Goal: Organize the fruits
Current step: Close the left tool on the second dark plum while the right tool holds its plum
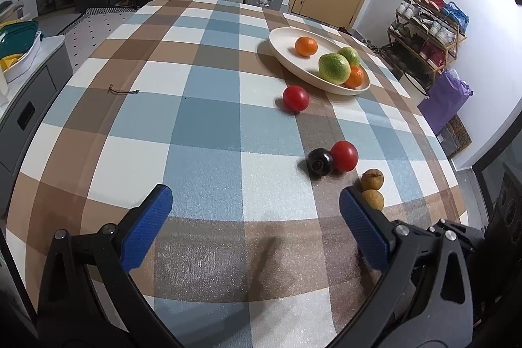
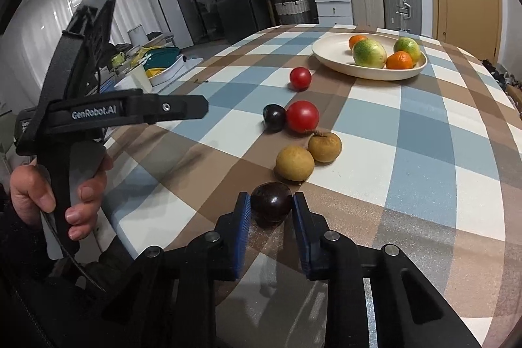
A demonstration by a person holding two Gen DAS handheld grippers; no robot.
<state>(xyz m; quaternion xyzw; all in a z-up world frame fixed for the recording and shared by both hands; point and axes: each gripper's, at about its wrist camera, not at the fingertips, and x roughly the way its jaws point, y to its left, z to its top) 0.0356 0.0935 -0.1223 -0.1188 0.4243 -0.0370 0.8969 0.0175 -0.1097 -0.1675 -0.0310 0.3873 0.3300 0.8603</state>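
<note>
My right gripper is clamped on a dark plum near the table's near edge, blue pads pressing both its sides. My left gripper hangs spread wide over bare checked cloth, holding nothing. Two brown fruits, a second dark plum and two red ones lie mid-table; the cream plate of citrus sits toward the far edge.
</note>
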